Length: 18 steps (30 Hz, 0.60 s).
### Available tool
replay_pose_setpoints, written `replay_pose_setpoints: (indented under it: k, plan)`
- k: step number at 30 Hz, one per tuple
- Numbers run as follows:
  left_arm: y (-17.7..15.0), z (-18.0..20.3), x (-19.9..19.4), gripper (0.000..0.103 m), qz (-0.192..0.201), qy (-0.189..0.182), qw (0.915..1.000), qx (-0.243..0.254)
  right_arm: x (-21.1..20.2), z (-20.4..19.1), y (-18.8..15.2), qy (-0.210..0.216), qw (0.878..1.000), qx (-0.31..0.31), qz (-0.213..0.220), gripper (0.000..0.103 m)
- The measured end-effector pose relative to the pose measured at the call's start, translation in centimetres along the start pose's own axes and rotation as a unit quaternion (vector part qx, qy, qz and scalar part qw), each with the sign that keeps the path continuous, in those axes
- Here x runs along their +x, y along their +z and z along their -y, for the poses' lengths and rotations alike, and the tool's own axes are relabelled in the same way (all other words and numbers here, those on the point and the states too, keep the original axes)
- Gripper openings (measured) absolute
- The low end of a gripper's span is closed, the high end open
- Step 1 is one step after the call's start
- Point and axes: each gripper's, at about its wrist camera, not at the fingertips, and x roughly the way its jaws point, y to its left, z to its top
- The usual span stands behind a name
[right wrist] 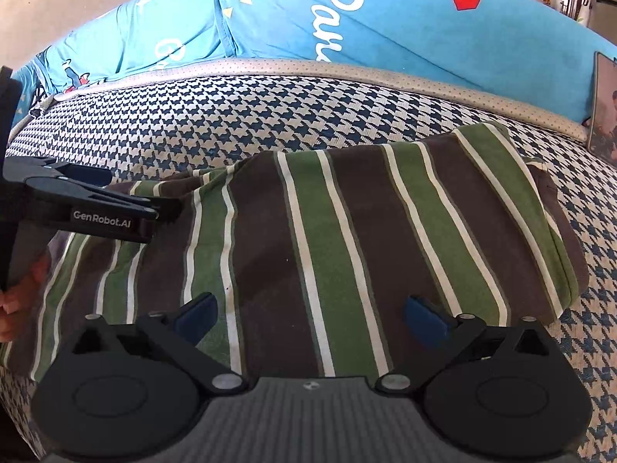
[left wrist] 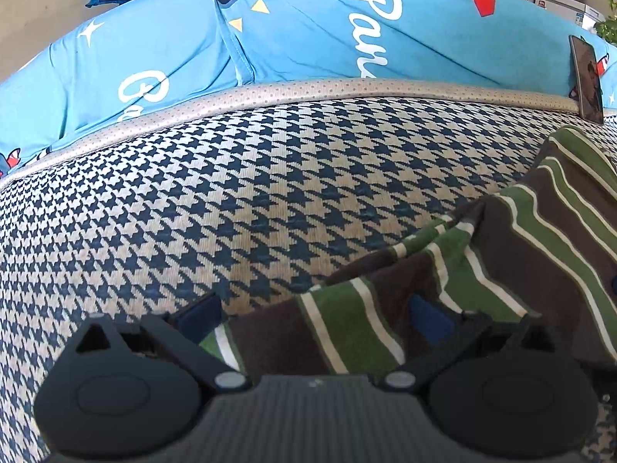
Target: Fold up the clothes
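Both grippers, left gripper (left wrist: 314, 318) and right gripper (right wrist: 308, 314), hover with fingers apart over a striped shirt (right wrist: 339, 231) on the houndstooth mattress (left wrist: 231, 193), seemingly poised to pinch its edge for folding.

The striped shirt (left wrist: 482, 270) runs off the right edge in the left wrist view, and the gripper body covers its near hem. The phone (right wrist: 605, 104) leaning on the blue bedding (right wrist: 405, 27) is cut by the frame in the right wrist view — screen too blurry to read. The person's hand (right wrist: 15, 301) is barely in — mostly cropped at the left edge.
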Motion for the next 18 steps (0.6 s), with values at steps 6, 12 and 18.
replay_pose_setpoints:
  k: [6,12,18]
  plan:
    - [0.9,-0.3,-1.0,0.103,0.014,-0.023,0.9996,-0.004,0.5,-0.7,-0.3,-0.016,0.999,-0.028,-0.006,0.103]
    - [1.0,-1.0,-1.5,0.103,0.026,-0.009,0.9996,0.011,0.6,-0.9,-0.3,-0.021,0.999,-0.03,-0.007,0.103]
    - [0.6,-0.4,-0.7,0.103,0.01,-0.011,0.9996,0.024,0.6,-0.9,-0.3,-0.022,0.999,-0.03,-0.008,0.103]
